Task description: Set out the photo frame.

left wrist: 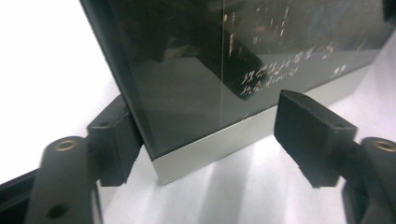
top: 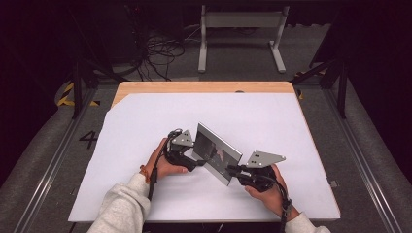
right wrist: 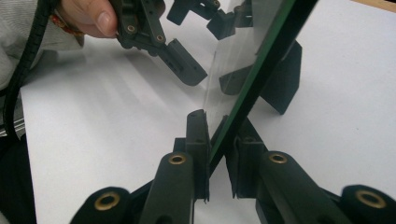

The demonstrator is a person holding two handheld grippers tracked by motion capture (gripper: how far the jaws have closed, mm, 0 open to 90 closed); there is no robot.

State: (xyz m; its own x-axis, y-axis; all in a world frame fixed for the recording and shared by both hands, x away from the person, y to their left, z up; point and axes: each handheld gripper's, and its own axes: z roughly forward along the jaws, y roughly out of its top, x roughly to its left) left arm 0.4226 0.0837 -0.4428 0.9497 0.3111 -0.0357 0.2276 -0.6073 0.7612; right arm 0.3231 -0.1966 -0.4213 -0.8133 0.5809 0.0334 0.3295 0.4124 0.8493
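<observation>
Your picture frame (top: 217, 152) stands upright on its long lower edge on the white sheet (top: 145, 126) that covers the table (top: 204, 87), a little near of the middle. Its long axis runs on a diagonal, from far-left down to near-right, and that line is what the next move turns on: each of your hands sits at one end of it.

Your right gripper (right wrist: 218, 135) is at the near-right end and is clamped on the frame's edge; in the right gripper view the thin green-edged panel passes straight between the two jaws, and both pads press on it. That hand is carrying the frame's balance.

Your left gripper (left wrist: 205, 135) is at the far-left end. Its jaws straddle the frame's lower corner: one pad lies against the dark back face, the other stands off from the glass front (left wrist: 196, 74) with white sheet showing in the gap. So it is not gripping yet. The frame lies squarely ahead of it, between the jaws, and closing them should be enough to take hold.
</observation>
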